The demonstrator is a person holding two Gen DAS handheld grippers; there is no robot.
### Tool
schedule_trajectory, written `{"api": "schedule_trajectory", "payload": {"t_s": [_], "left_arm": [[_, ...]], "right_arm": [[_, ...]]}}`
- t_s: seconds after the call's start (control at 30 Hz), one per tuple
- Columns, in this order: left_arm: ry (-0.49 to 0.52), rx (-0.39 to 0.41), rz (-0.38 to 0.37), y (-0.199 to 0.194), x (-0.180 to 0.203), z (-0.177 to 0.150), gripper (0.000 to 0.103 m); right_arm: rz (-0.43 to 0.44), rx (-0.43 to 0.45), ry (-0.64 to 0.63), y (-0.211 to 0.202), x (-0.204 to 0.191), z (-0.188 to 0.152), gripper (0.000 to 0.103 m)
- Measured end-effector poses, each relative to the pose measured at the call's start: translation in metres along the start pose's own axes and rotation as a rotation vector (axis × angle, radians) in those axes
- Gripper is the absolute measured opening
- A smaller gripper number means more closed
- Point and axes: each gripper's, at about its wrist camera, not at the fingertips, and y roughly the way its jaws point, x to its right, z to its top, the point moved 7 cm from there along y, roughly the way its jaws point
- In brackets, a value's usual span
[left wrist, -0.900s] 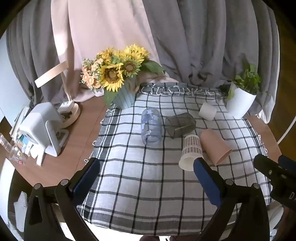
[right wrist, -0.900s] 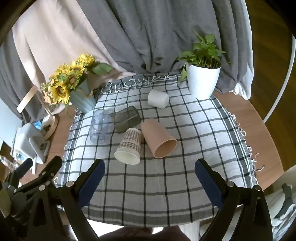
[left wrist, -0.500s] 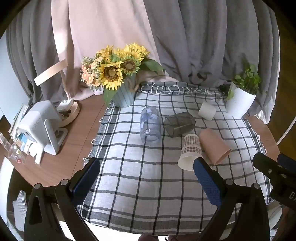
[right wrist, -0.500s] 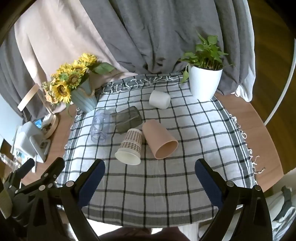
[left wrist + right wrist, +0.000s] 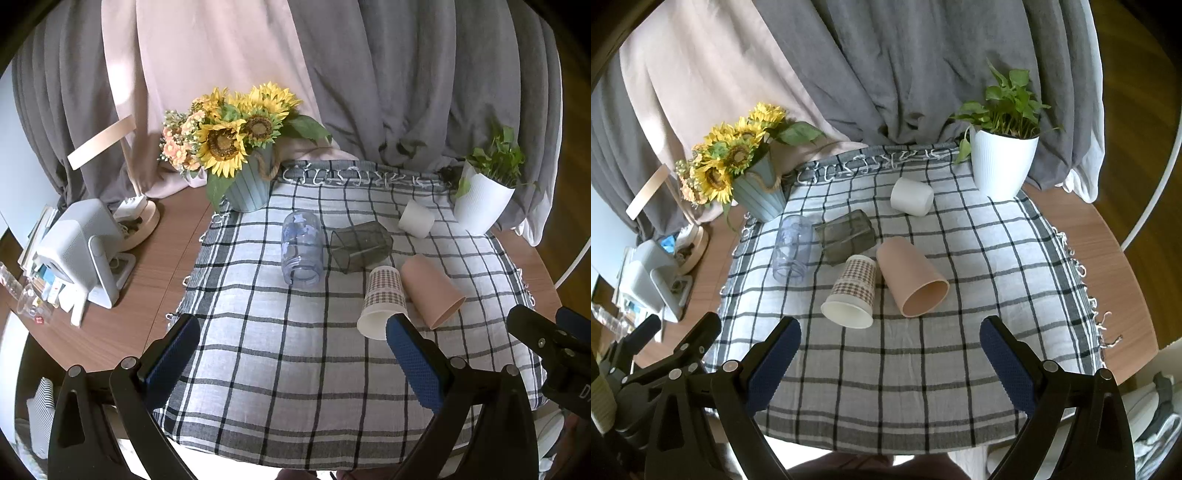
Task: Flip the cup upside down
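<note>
Several cups lie on their sides on a checked cloth (image 5: 886, 369): a clear plastic cup (image 5: 791, 249) (image 5: 302, 248), a dark smoked glass (image 5: 847, 236) (image 5: 360, 245), a patterned paper cup (image 5: 852, 292) (image 5: 382, 302), a tan cup (image 5: 911, 280) (image 5: 430, 290) and a white cup (image 5: 911, 195) (image 5: 416, 218). My left gripper (image 5: 291, 354) is open and empty above the cloth's near edge. My right gripper (image 5: 889, 354) is open and empty, short of the paper and tan cups.
A sunflower vase (image 5: 248, 184) stands at the cloth's far left corner, a white potted plant (image 5: 1004, 166) at the far right. A white device (image 5: 79, 251) and clutter sit on the wooden table (image 5: 155, 280) at left. Curtains hang behind.
Both grippers have drifted slightly back and up; the cups sit a little farther away in both views. No cup has moved.
</note>
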Motion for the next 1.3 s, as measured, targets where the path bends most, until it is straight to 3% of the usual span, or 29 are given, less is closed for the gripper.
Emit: {"api": "schedule_trajectory", "payload": {"t_s": [1.3], "left_arm": [[0.000,-0.007,0.012,0.0093,0.0030,0.0055,0.103]], "right_arm": [[-0.001,-0.005,-0.007,0.0050,0.0058,0.0063,0.098]]}}
